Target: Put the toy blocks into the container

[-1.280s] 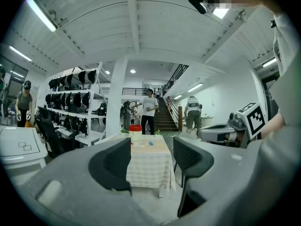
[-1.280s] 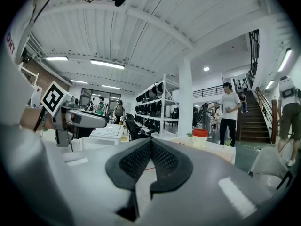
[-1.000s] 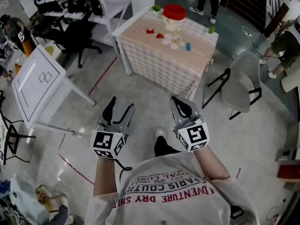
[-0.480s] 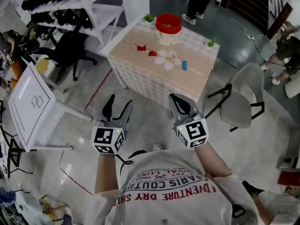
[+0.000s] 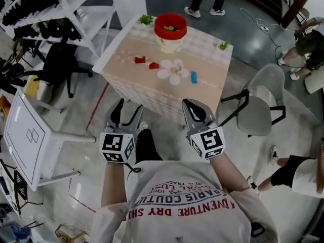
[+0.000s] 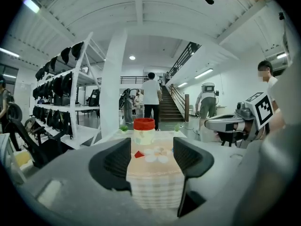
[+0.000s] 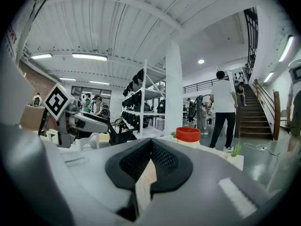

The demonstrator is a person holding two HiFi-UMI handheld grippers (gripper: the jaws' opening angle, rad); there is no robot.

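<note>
Blocked and too small
The right gripper (image 7: 151,145) is blocking most of the table (image 7: 146,180); the container (image 5: 158,28) is holding bits too small to identify.

On the person's white shirt (image 5: 183,206), red print is seen upside down: "ADVENTURE DRY" and, in the line above it in the picture, "PARIS COUTU", cut off. The smaller lines cannot be read.

Both forearms (image 5: 112,186) stretched forward, bare, side by side at chest level. Left gripper (image 5: 128,111) pointing a touch below level, jaws standing apart, nothing between them. Right gripper (image 5: 194,110) alongside, clear of the left, jaws closed tip to tip, empty. Marker cubes (image 5: 116,147) facing up just ahead of the wrists.
</note>
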